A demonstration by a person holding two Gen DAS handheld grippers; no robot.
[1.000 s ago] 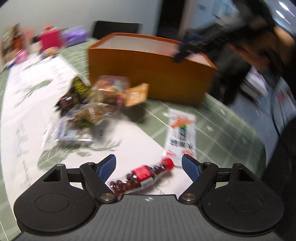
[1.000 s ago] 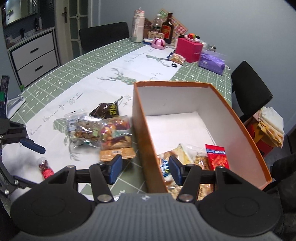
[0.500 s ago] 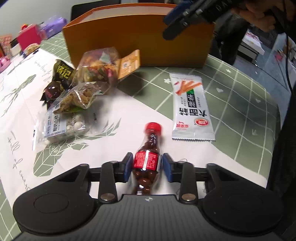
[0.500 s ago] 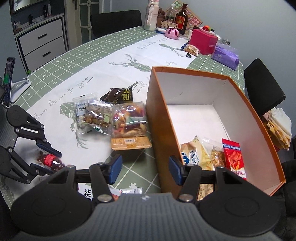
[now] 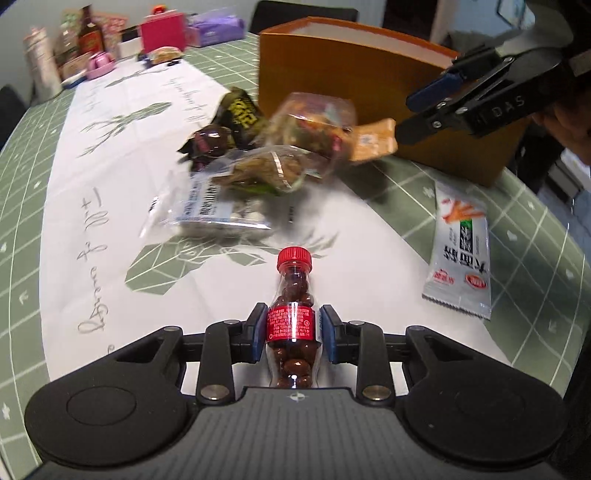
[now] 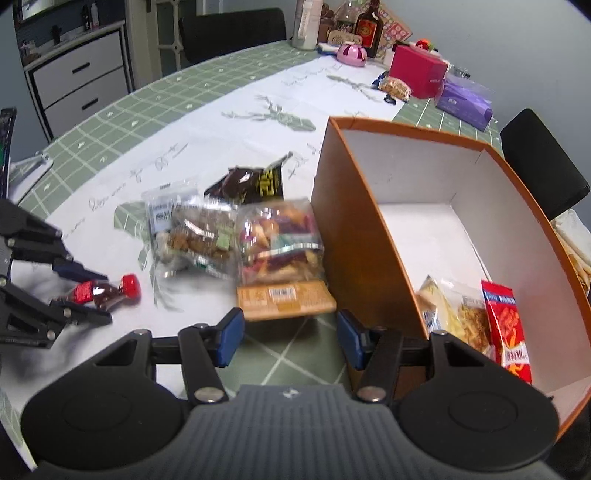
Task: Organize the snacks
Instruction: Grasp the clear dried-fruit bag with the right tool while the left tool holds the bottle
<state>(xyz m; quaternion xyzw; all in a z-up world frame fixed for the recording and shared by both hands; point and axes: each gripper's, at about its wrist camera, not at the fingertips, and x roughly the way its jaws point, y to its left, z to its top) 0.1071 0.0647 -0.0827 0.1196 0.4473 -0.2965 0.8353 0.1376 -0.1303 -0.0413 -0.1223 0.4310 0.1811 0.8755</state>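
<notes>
1. The left gripper (image 5: 293,334) pinches a small red-capped bottle of chocolate candies (image 5: 293,325), bottom centre of the left view.
2. The right gripper (image 6: 290,339) has its fingers spread and empty, low in its view, beside the orange box (image 6: 354,236).

Home dining room: tablecloth-covered table (image 6: 207,92), chairs (image 6: 232,31), drawer cabinet (image 6: 79,79)

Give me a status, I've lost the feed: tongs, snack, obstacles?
Left tongs shut on candy bottle, bottle lying on table. Right tongs open, empty, beside orange box. Snack bags between bottle and box.
</notes>
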